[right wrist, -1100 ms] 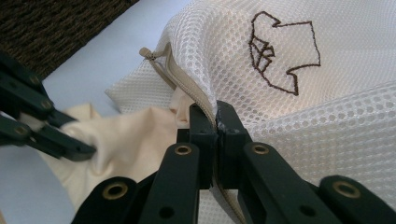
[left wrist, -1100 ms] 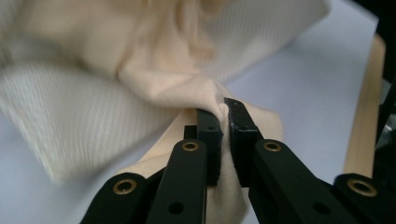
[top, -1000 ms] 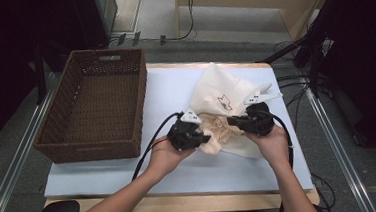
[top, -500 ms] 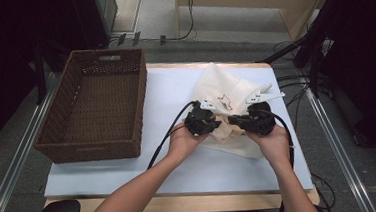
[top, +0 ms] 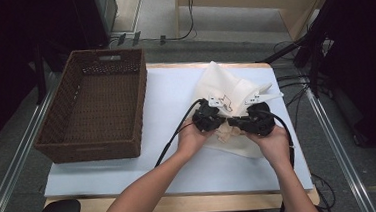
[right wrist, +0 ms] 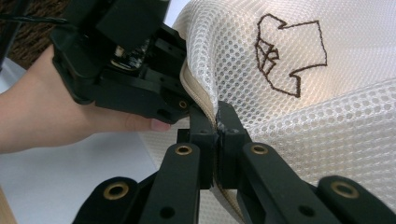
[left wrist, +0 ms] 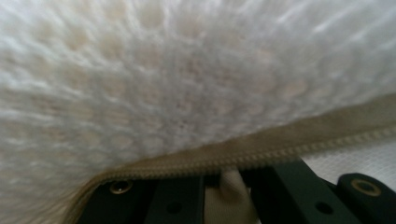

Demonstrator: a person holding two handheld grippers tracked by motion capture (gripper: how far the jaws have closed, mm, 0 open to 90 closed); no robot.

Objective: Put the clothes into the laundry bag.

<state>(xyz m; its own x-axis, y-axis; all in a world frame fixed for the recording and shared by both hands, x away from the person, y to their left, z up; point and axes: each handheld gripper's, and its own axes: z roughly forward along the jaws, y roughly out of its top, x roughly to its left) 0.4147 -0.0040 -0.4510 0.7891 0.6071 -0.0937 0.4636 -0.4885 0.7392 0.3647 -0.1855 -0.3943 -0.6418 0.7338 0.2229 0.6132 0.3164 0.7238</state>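
Far left of the white-covered table (top: pixel 130 165): brown wicker basket (top: pixel 93 110), nothing visible inside, well apart from the work; centre-right: white mesh laundry bag (top: pixel 224 81), lying crumpled on the table surface with its near edge lifted between the two grippers; a brown line drawing of a folded shirt (right wrist: pixel 285 53) is stitched on the mesh. Left gripper (top: pixel 208 118), held in the person's left hand (top: pixel 192 138): in the left gripper view a fold of beige cloth sits between the two black jaws just below the zip tape (left wrist: pixel 261 154), so the jaws appear to be pinching the bag at its zipped edge; mesh is too close and blurred to tell more. Right gripper (right wrist: pixel 217 135), just right of the left one and almost touching it: jaws pressed together on the beige zip edge, tips meeting on the seam; whether a zip pull sits between them I cannot tell. Handling judgement: bag is light, limp and open-weave; it will sag, fold and stretch rather than hold shape; mesh alone may snag or slip, so the bound zip tape is the firmer place to take hold, as both grippers do; pulling the two holds apart should tension the edge; risk is cloth sliding out of a shallow pinch.
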